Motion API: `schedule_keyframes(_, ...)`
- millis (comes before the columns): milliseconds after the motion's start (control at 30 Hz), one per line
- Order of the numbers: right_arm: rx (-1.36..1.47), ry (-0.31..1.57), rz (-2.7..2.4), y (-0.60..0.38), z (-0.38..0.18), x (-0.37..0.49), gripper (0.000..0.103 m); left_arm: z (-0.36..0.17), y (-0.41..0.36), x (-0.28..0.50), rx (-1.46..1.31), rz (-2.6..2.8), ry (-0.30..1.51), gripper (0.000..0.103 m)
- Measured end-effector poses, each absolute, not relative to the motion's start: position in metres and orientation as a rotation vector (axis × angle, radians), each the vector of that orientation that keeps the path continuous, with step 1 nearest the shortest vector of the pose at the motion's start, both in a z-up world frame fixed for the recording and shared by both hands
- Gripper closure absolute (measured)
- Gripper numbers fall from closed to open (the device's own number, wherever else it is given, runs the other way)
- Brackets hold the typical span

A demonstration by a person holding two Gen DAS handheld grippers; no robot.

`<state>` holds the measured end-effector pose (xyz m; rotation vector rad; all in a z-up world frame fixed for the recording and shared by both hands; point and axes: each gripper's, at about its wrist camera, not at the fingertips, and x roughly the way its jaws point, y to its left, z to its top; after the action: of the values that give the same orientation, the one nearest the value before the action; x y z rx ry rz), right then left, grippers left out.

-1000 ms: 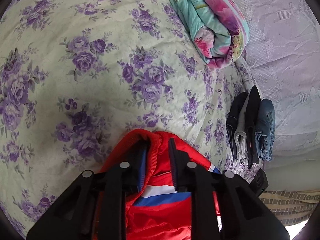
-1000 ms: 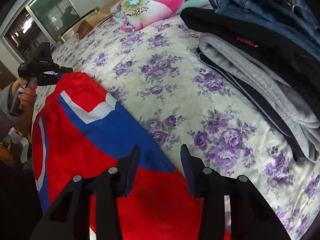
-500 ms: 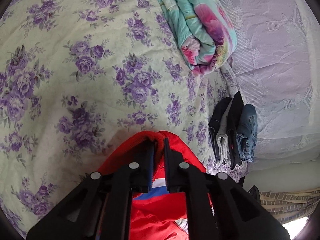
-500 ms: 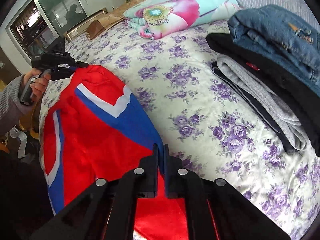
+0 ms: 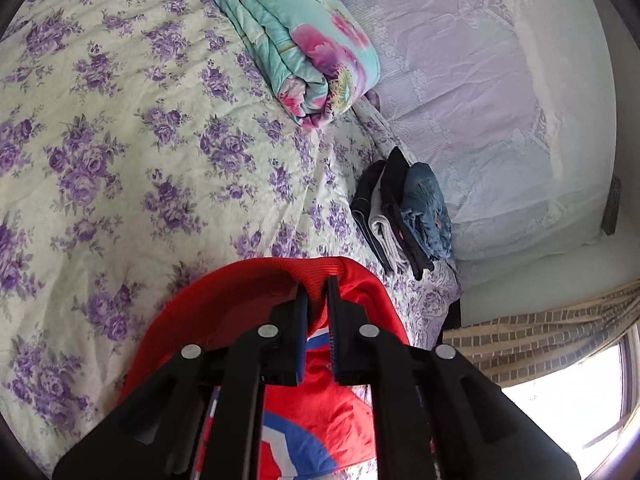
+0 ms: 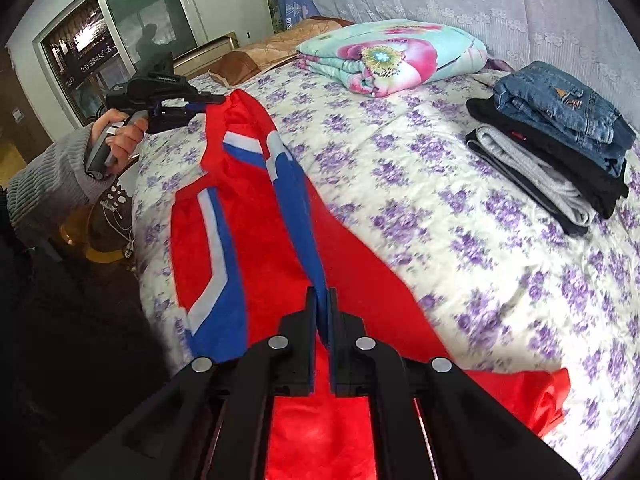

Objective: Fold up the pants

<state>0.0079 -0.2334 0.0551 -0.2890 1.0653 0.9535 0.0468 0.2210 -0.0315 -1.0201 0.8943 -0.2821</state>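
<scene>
- Pants [image 6: 260,248], red with blue and white panels, lie along the near side of the bed [image 6: 440,200], one edge lifted off the floral sheet.
- My left hand-held gripper [image 5: 318,280] is pinching the ribbed red waistband; my right hand-held gripper [image 6: 321,292] is clamped on fabric further down the leg.
- Step in hand, as I judge it: folding 1 leg over the other.
- Next move calls for carrying both held points across together, keeping the edge taut.
- Folded clothes [image 6: 560,136] sit well apart.

Small pale lettering on top of the left gripper [image 6: 208,99], too blurred to read. Tiny red tag on the black folded garment [image 6: 516,134], likewise illegible.
</scene>
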Motion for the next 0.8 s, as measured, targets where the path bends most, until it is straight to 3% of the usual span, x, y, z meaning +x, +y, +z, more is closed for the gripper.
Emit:
schedule_keyframes(333,-0.284,1.272,0.996,-0.221,-0.009,-0.081,0.099,-0.085,0.234,-0.053,-1.150,-0.243,0.905,0.090)
schedule_keyframes(567,-0.200,1.218,0.971,-0.231,0.013,-0.069,0.099,-0.092,0.221,-0.083,-1.289,-0.246,0.887,0.090)
schedule_keyframes(633,-0.211,1.204,0.972,-0.231,0.018,-0.064,0.099,-0.095,0.218,-0.092,-1.344,-0.226,0.877,0.084)
schedule_keyframes(700,-0.212,1.194,0.975,-0.230,0.021,-0.061,0.099,-0.097,0.215,-0.102,-1.365,-0.200,0.888,0.063)
schedule_keyframes(800,-0.218,1.180,0.979,-0.229,0.026,-0.059,0.099,-0.105,0.208,-0.118,-1.406,-0.157,0.906,0.057)
